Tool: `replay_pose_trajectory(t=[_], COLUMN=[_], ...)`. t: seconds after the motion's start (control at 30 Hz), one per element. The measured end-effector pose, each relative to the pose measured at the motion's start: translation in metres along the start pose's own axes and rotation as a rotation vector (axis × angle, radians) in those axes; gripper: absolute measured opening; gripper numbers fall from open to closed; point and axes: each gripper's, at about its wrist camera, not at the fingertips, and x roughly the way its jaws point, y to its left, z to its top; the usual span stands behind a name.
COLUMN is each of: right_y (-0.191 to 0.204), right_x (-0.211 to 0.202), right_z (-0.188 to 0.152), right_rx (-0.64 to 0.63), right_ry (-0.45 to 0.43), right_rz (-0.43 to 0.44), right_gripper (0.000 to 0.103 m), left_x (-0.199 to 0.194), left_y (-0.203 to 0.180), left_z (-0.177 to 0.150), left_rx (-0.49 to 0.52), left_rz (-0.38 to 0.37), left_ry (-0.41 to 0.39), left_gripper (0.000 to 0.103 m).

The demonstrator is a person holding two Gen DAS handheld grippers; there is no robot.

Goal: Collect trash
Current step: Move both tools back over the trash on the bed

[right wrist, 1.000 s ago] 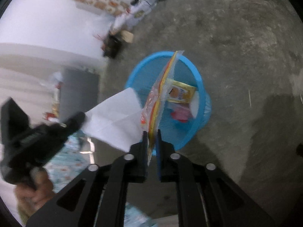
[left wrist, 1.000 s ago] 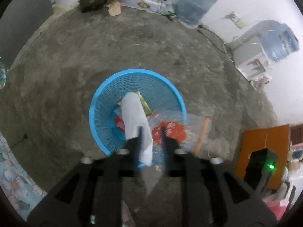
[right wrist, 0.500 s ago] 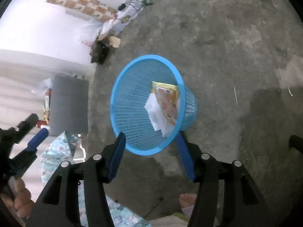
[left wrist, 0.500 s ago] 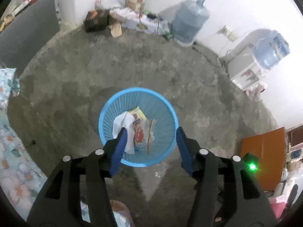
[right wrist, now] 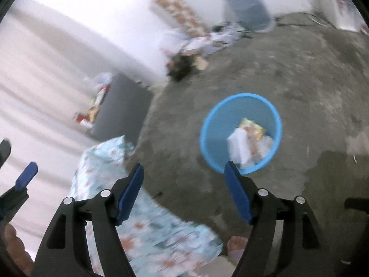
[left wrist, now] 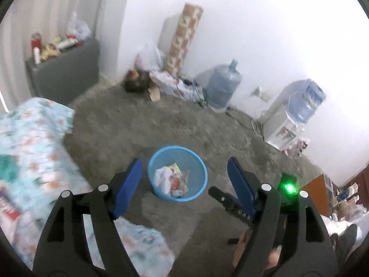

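A blue mesh basket [left wrist: 159, 159] stands on the concrete floor; it also shows in the right wrist view [right wrist: 212, 120]. Inside lie a white tissue [left wrist: 161, 176], a snack wrapper [left wrist: 175, 180] and a yellow packet [right wrist: 251, 125]. My left gripper [left wrist: 184, 175] is open and empty, held well above and back from the basket. My right gripper [right wrist: 183, 180] is open and empty, with the basket past its right finger. The right gripper's body shows in the left wrist view [left wrist: 233, 204].
A floral blanket [left wrist: 32, 152] lies at the left, close to both grippers. A grey cabinet [left wrist: 64, 76], a water jug [left wrist: 222, 88], a dispenser [left wrist: 286, 124] and clutter [left wrist: 161, 83] line the walls. An orange board [left wrist: 316, 194] is at the right.
Both grippers opened and dropped the tissue and the wrapper into the basket. Both then rose and pulled back, so the basket looks smaller.
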Motion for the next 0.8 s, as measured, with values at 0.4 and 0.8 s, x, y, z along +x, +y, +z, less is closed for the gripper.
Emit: replay_pose_trajectory(t=[0.4,0.8], right_y=[0.102,0.168], right_x=[-0.03,-0.012], right_z=[-0.041,-0.091], right_rx=[-0.219,-0.284], right_ry=[0.115,0.316], right_rz=[0.149,0.288], right_gripper=[0.071,0.071], left_x=[-0.232,-0.308], left_y=[0.084,0.177], left_z=[-0.073,-0.128], left_rx=[-0.083,-0.282], left_rz=[0.246,0.407], left_ry=[-0.319,-0.373], left_gripper=[0.079,0.081])
